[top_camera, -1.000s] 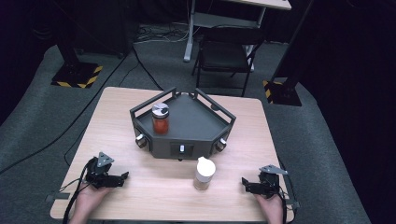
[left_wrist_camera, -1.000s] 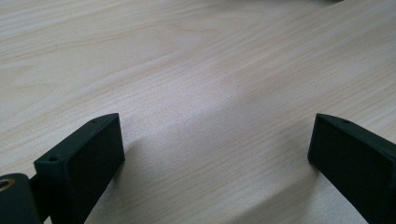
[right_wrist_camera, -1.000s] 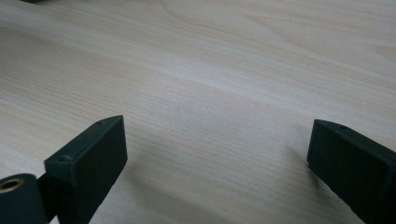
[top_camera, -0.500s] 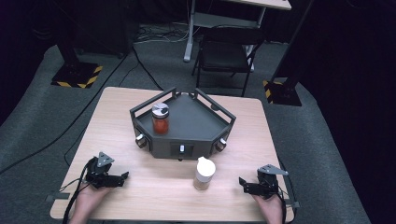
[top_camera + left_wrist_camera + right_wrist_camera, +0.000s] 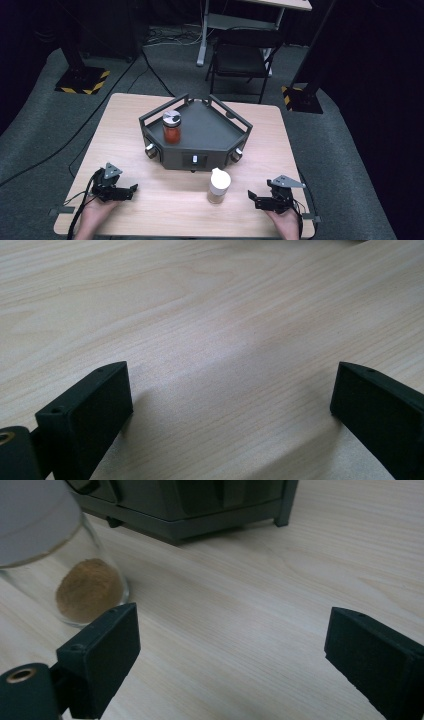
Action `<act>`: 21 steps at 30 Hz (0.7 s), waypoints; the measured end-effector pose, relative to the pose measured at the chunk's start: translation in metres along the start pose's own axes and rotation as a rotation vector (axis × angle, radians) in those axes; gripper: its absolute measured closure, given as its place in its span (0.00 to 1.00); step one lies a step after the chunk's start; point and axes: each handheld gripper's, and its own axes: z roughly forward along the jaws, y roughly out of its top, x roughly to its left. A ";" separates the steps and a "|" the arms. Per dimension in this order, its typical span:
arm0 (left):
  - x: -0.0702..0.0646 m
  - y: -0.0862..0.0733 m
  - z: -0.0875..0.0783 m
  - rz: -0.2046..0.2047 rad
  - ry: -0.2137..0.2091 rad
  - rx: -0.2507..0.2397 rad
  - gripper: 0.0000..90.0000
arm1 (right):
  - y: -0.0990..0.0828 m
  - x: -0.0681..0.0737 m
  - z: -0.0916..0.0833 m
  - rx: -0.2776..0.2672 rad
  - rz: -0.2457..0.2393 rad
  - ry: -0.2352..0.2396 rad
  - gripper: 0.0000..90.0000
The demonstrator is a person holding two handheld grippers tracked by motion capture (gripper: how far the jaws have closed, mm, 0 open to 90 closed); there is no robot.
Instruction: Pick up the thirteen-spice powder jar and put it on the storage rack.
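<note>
A glass jar (image 5: 218, 186) with a white lid and brown powder at its bottom stands on the wooden table (image 5: 120, 130), just in front of a dark tray (image 5: 210, 135). On the tray's left side stands a jar of red spice (image 5: 171, 127) with a silver lid. My right gripper (image 5: 251, 196) sits right of the white-lidded jar, pointing toward it, open. Its jaws have just been closing a little, with nothing between them. In the right gripper view the jar (image 5: 75, 580) is ahead on the left, beyond the right gripper (image 5: 232, 650). My left gripper (image 5: 133, 189) rests open near the front left, over bare wood (image 5: 227, 405).
The tray has raised rails and knobs on its front face (image 5: 194, 160); its underside edge (image 5: 200, 505) is seen in the right gripper view. A folding chair (image 5: 240, 55) and stand bases sit on the floor beyond the table. Bare wood lies between the two grippers.
The right gripper has lifted slightly and edged left toward the white-lidded jar. The left gripper and both jars have stayed where they were.
</note>
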 end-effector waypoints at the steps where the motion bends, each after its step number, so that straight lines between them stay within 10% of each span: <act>1: 0.000 0.000 0.000 0.000 0.000 0.000 0.03 | 0.001 0.001 0.000 -0.001 -0.004 0.004 0.07; 21: 0.000 0.000 0.000 0.000 0.000 0.000 0.03 | 0.017 0.023 0.001 -0.014 -0.074 0.111 0.07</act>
